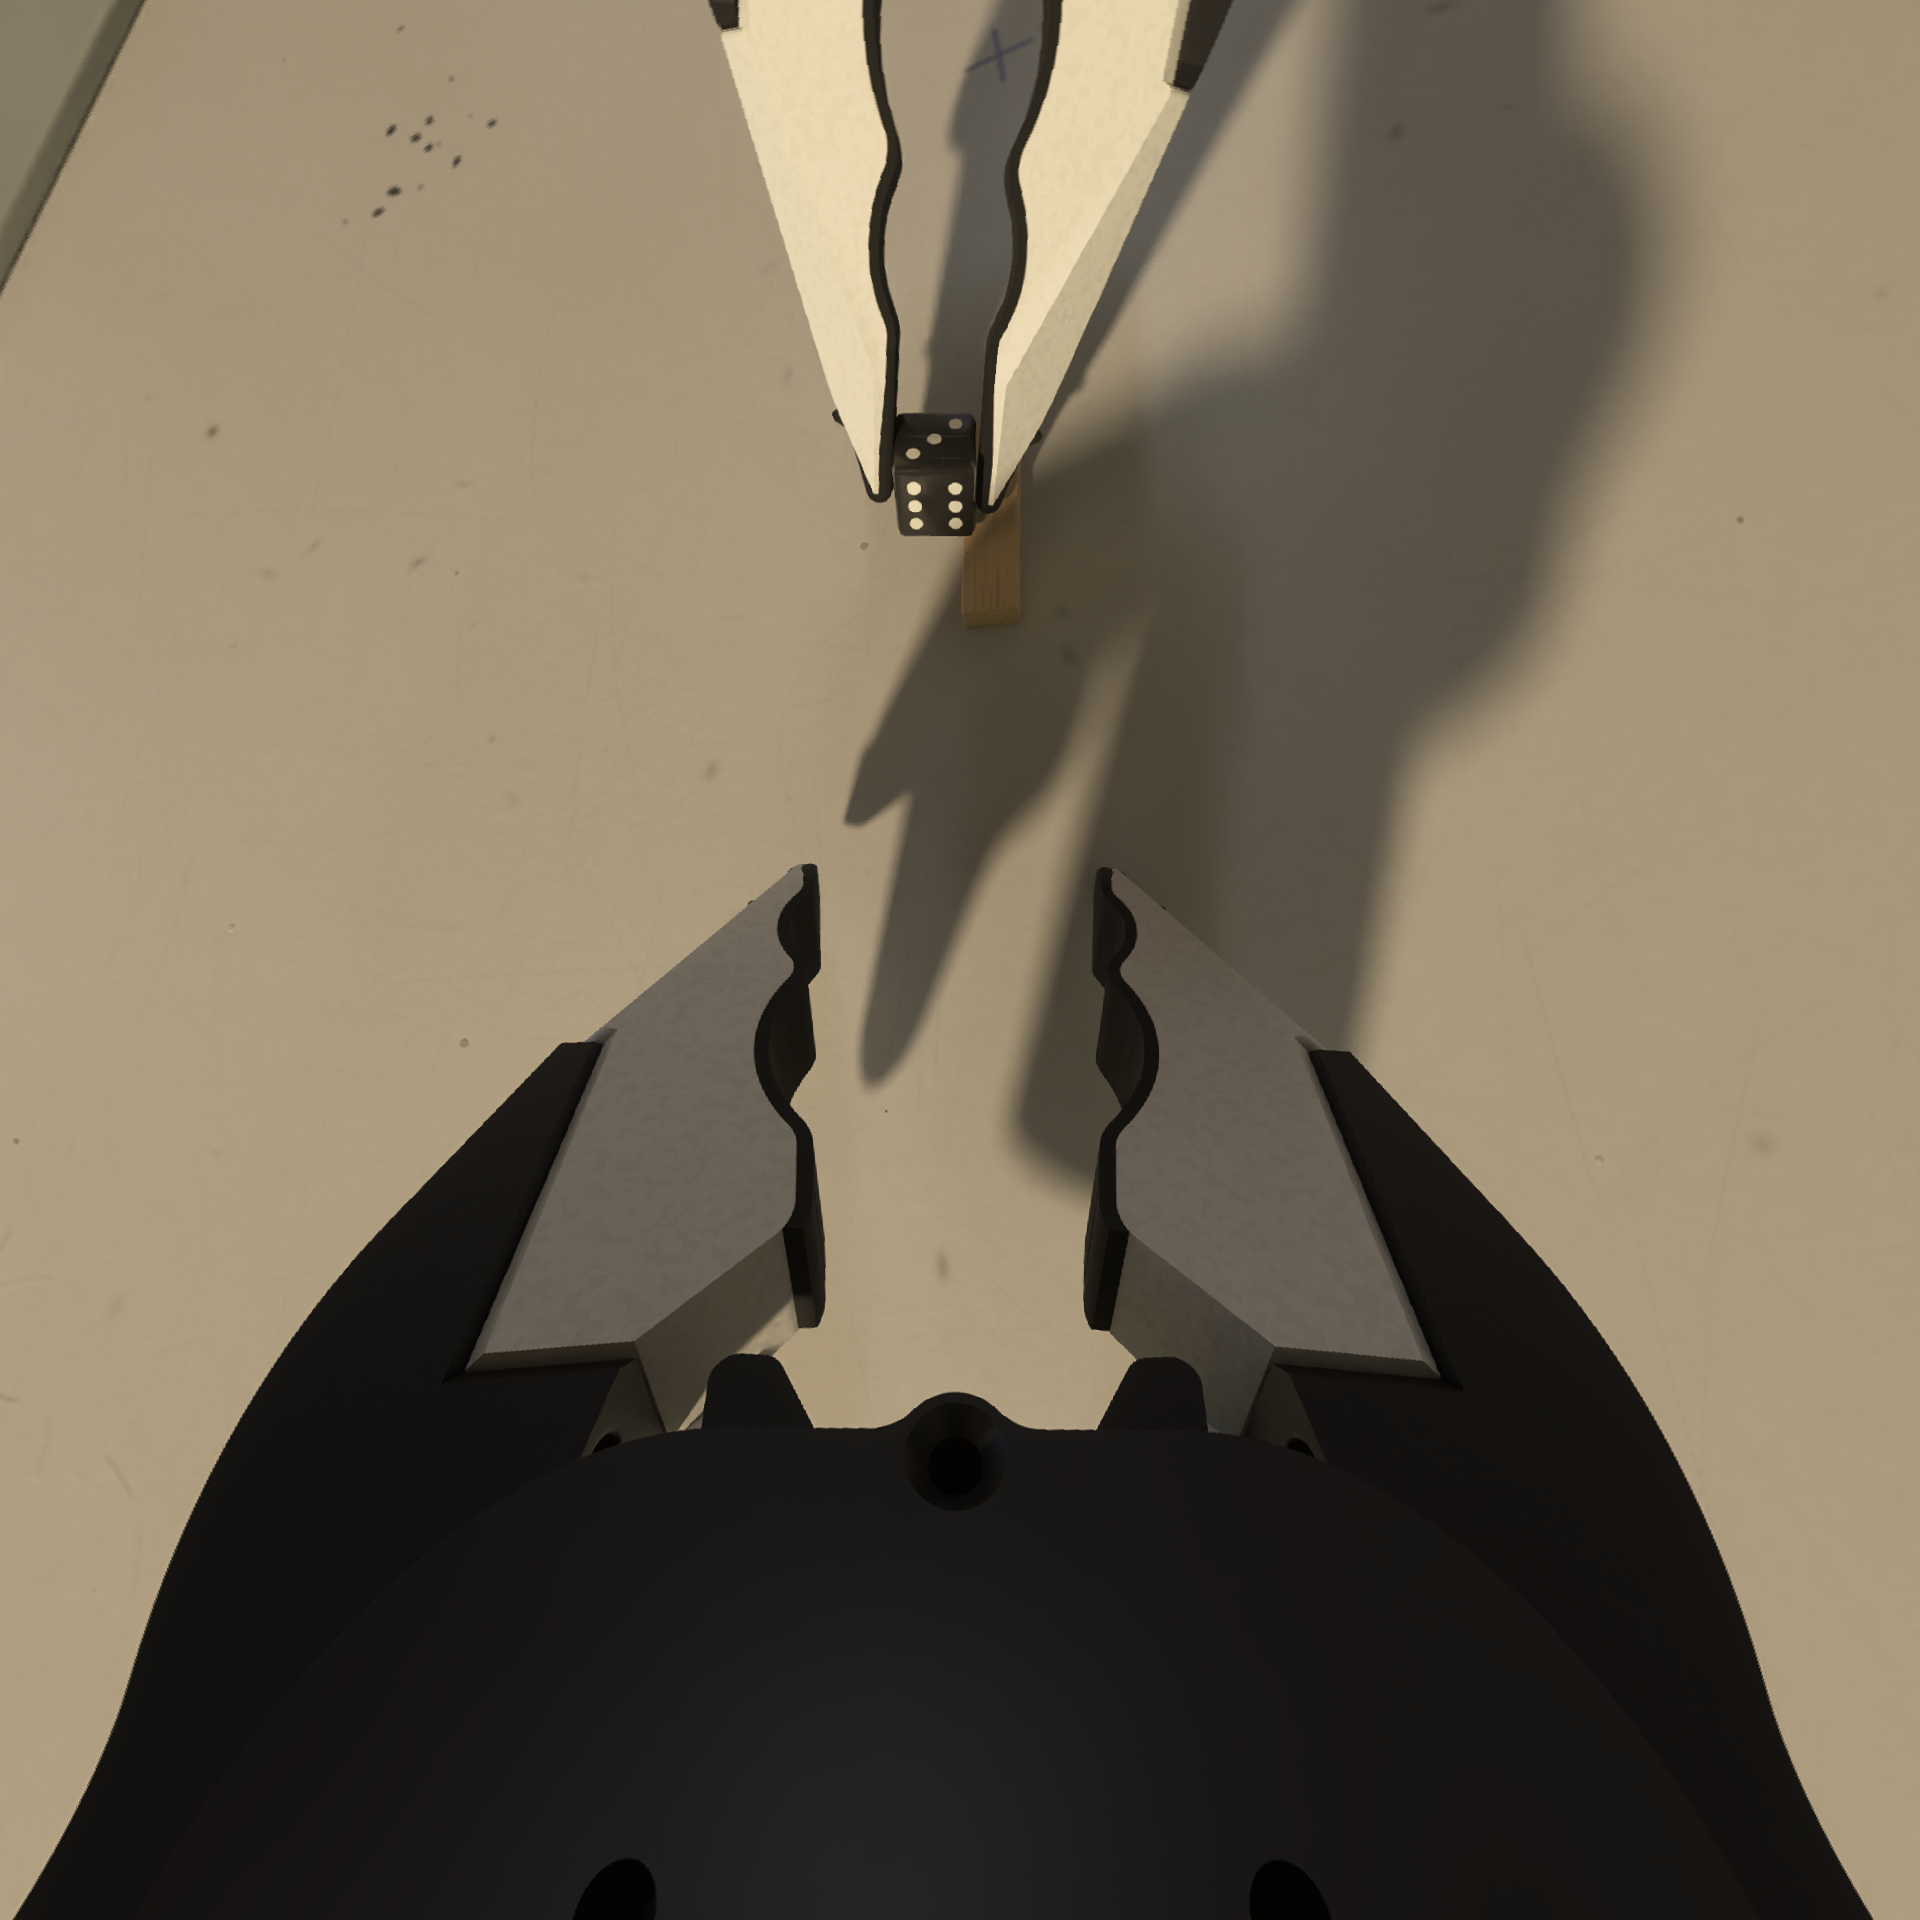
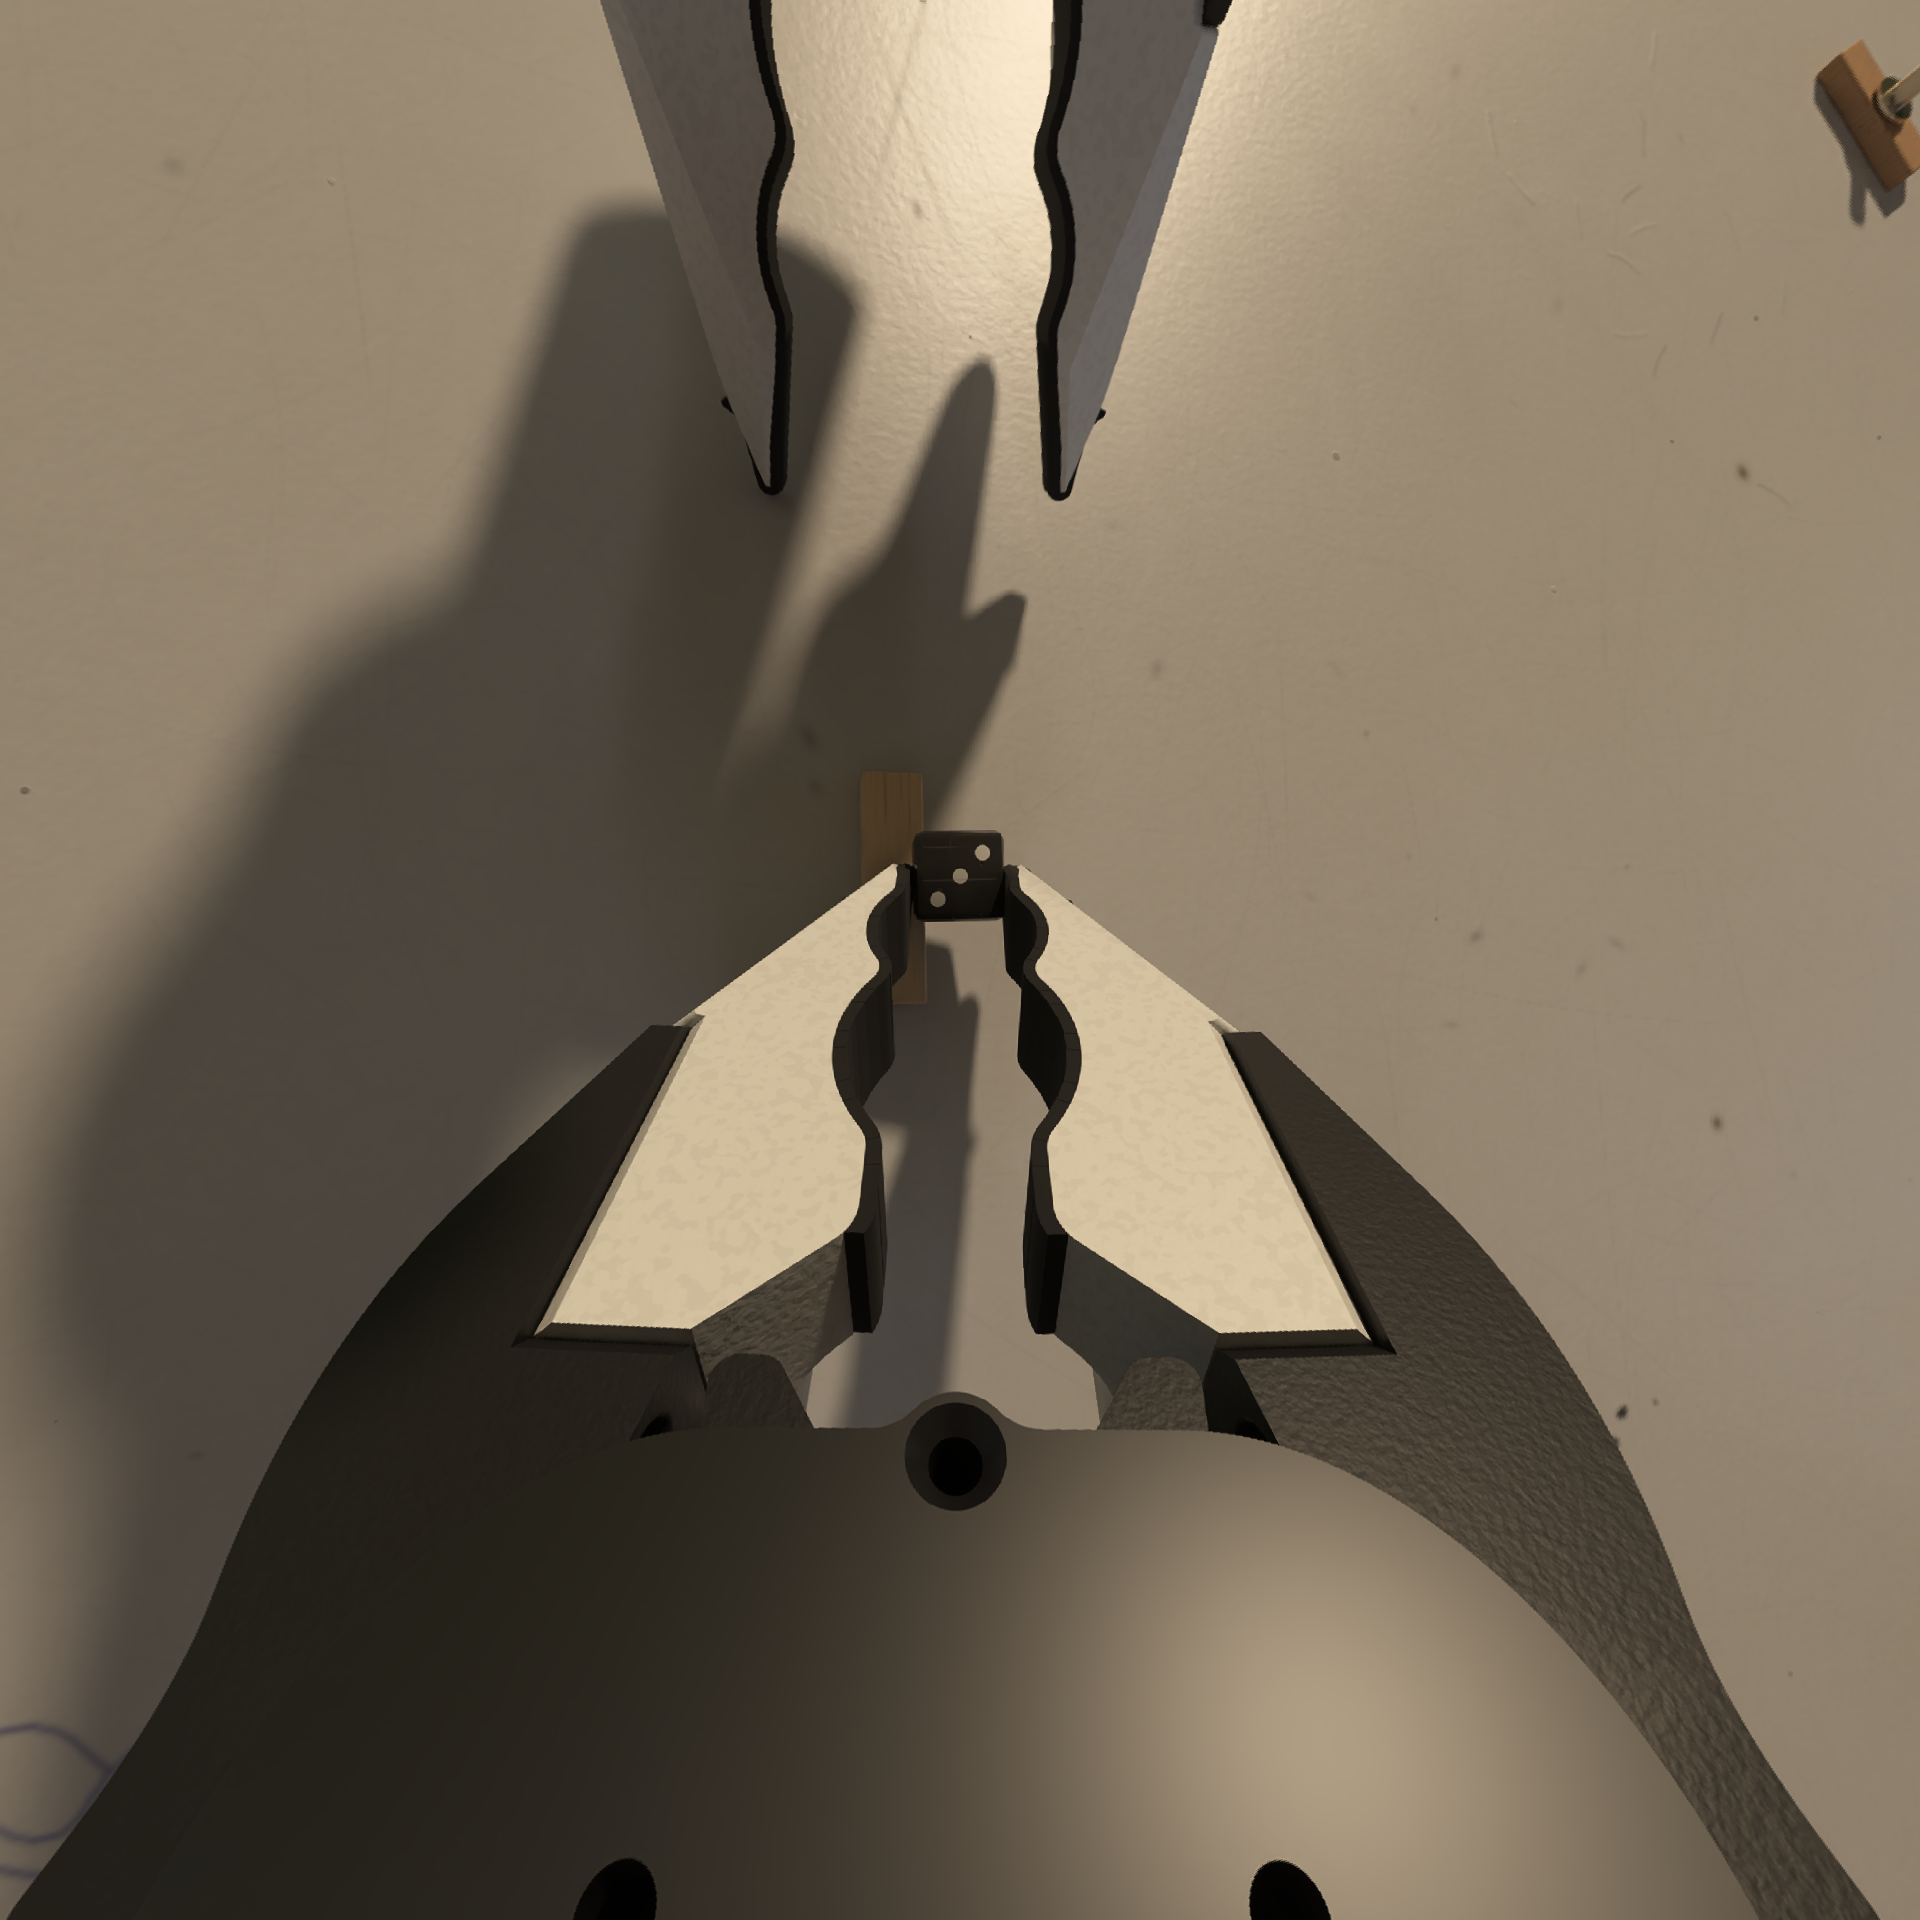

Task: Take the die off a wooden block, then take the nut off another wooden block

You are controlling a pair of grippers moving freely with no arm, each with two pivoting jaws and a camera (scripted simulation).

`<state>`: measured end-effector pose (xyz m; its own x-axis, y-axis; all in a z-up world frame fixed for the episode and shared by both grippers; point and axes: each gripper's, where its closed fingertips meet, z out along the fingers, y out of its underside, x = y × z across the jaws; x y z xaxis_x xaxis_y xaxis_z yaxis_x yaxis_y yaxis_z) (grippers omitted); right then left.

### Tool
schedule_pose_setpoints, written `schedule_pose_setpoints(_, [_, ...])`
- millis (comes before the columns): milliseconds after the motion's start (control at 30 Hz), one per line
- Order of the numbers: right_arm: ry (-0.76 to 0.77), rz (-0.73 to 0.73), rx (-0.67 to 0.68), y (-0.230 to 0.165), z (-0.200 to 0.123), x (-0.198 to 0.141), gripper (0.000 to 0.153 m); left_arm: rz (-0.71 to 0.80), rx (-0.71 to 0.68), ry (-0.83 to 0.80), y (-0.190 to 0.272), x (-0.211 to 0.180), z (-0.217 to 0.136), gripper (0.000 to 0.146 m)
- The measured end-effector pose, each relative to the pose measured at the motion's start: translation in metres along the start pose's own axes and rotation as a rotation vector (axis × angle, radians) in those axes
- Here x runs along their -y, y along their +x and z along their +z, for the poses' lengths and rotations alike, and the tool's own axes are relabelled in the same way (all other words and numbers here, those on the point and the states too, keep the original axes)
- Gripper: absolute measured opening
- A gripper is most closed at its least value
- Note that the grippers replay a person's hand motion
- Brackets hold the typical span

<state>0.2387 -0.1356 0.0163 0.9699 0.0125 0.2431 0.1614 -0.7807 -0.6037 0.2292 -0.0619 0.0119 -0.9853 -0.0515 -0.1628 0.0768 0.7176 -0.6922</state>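
Note:
My right gripper (image 2: 958, 883) is shut on the black die (image 2: 958, 875), pinched between its fingertips above the table. A light wooden block (image 2: 891, 821) lies flat just beside and below the die. In the left wrist view the right gripper (image 1: 935, 488) comes in from the top with the die (image 1: 935, 478), and the block (image 1: 994, 582) pokes out behind it. My left gripper (image 1: 956, 883) is open and empty, hanging above the table short of the die; it also shows at the top of the right wrist view (image 2: 914, 483). A second wooden block (image 2: 1865, 125) with a small metal part (image 2: 1896, 99) on it sits at the far upper right.
The beige tabletop (image 2: 1455, 727) is marked with small dark specks and carries the grippers' long shadows. The table's edge (image 1: 42, 177) runs along the upper left of the left wrist view. A faint pen cross (image 1: 1000, 54) is drawn on the table.

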Motion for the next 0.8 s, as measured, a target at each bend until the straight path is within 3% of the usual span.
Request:
schedule_pose_setpoints(200, [0.011, 0.013, -0.014, 0.004, -0.004, -0.002, 0.017, -0.071, 0.037, -0.011, 0.000, 0.003, 0.005, 0.037])
schedule_pose_setpoints(433, [0.017, 0.016, -0.027, 0.006, -0.006, -0.002, 0.017, -0.206, 0.137, -0.020, 0.003, 0.005, 0.007, 0.036])
schedule_pose_setpoints(600, [0.031, 0.019, -0.034, 0.008, -0.009, 0.000, 0.017, -0.183, 0.168, -0.015, 0.012, 0.009, 0.006, 0.052])
schedule_pose_setpoints(800, [0.043, 0.013, -0.041, 0.007, -0.013, 0.003, 0.017, -0.203, 0.183, -0.021, -0.002, 0.001, -0.004, 0.056])
